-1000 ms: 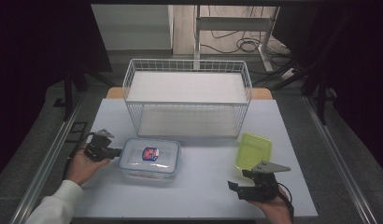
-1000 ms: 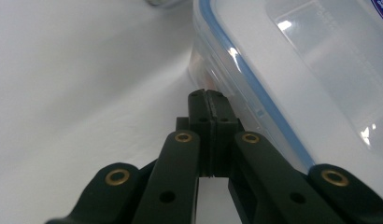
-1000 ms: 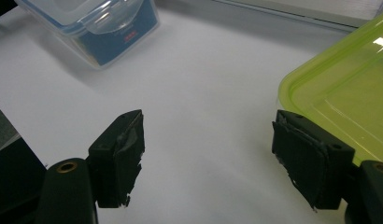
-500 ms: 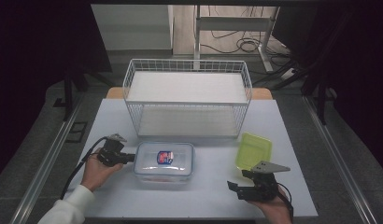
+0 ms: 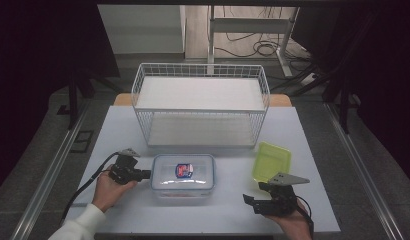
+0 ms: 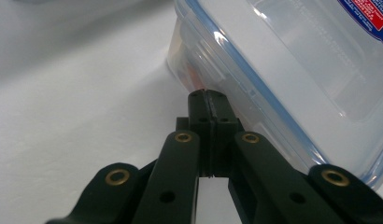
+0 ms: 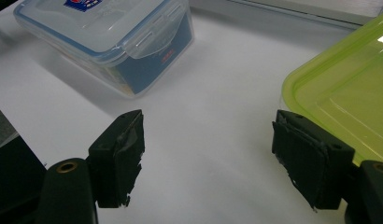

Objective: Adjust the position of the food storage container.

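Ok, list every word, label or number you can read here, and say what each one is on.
Nothing can be read.
Sticker on the box lid: red and blue with white print, too small and blurred.
Red print on the blue contents behind the box wall, in the right gripper view: blurred.
Green lid: no print seen.

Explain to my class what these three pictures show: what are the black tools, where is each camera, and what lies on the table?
A person sits at a white table with a hand-held gripper in each hand. The high view looks down from above; the other two cameras ride on the grippers. The left gripper, fingers shut and holding nothing, presses its tips against the side of a clear lidded box. The right gripper rests open, holding nothing, beside a green lid. A white wire basket stands behind.
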### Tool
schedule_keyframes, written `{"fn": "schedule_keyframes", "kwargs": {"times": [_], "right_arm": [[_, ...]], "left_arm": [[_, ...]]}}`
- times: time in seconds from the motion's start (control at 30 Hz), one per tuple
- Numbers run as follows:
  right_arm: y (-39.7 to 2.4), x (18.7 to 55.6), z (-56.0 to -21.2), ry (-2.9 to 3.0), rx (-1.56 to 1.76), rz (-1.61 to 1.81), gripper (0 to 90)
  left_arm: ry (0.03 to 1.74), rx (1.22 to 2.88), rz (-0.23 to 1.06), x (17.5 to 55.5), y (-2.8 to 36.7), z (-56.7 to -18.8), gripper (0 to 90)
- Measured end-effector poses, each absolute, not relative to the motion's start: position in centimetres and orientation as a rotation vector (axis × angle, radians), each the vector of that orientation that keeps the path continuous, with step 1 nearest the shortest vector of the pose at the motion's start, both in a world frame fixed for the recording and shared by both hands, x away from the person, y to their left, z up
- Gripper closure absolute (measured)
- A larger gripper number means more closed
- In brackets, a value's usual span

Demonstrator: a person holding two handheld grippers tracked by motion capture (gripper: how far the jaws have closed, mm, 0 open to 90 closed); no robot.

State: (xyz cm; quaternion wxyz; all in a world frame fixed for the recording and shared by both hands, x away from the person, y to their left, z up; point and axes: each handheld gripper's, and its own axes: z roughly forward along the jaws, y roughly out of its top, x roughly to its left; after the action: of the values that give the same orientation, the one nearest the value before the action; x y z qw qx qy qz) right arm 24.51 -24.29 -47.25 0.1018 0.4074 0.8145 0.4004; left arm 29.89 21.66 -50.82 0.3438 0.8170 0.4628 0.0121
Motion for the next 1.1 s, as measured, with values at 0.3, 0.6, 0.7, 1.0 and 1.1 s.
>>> {"fn": "schedule_keyframes", "kwargs": {"times": [0.3,0.6,0.7,1.0,1.1], "right_arm": [[-24.2,24.6,-47.4,2.41,1.208,1.176,25.5],[-24.4,24.6,-47.4,2.405,1.213,1.176,25.5],[-24.5,24.6,-47.3,2.402,1.214,1.189,25.5],[-24.2,24.4,-46.6,2.413,1.198,1.26,23.4],[-23.7,24.4,-46.3,2.424,1.179,1.271,22.3]], "left_arm": [[1.205,2.093,0.008,29.9,21.2,-51.0,90.0],[1.21,2.07,0.009,29.9,21.2,-51.1,90.0],[1.243,2.037,0.077,29.6,21.9,-50.4,87.9],[1.246,1.897,0.151,25.3,25.1,-46.2,41.4],[1.232,1.868,0.148,24.3,25.4,-45.6,28.9]]}}
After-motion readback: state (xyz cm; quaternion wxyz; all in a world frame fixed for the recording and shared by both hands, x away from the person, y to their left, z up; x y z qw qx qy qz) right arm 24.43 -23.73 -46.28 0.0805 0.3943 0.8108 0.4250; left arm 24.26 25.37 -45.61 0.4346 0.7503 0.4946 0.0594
